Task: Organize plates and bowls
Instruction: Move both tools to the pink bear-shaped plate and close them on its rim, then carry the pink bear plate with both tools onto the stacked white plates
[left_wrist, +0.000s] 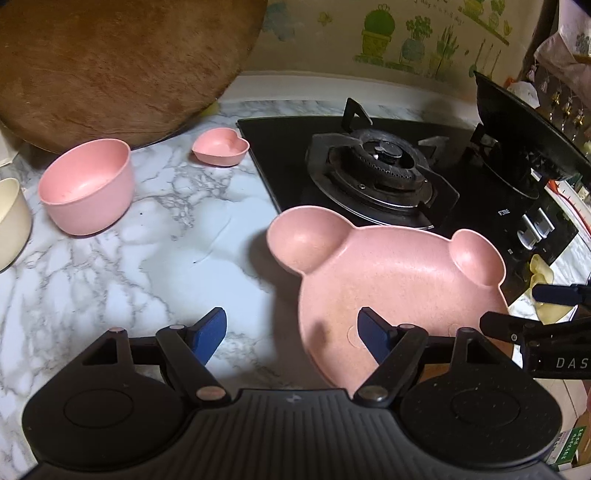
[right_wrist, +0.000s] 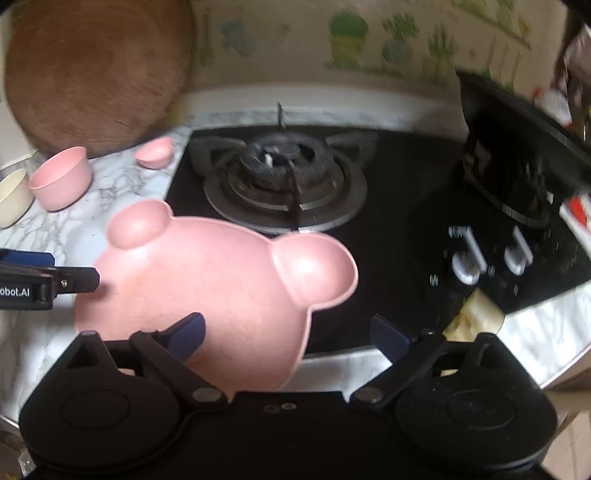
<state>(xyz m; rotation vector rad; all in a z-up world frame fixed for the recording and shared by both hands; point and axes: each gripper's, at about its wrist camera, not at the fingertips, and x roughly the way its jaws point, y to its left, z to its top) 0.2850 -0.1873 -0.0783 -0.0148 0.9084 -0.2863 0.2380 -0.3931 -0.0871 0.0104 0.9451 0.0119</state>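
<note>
A pink bear-shaped plate (left_wrist: 388, 280) (right_wrist: 207, 280) with two ear wells lies on the marble counter, its far side over the corner of the black stove. My left gripper (left_wrist: 291, 332) is open at the plate's left rim, one finger above the plate and one above the counter. My right gripper (right_wrist: 290, 334) is open at the plate's right rim in the same way. Neither gripper's pads press on the plate. A pink bowl (left_wrist: 86, 186) (right_wrist: 61, 179), a small pink heart dish (left_wrist: 221, 147) (right_wrist: 155, 150) and a cream bowl (left_wrist: 11, 221) (right_wrist: 13, 195) stand far left.
A gas stove (left_wrist: 373, 177) (right_wrist: 284, 177) fills the middle, its knobs (right_wrist: 465, 266) at the front right. A dark pan (left_wrist: 524, 129) sits on the right burner. A round wooden board (left_wrist: 110, 66) leans at the back left. A pale yellow item (right_wrist: 472, 317) lies near the counter's front edge.
</note>
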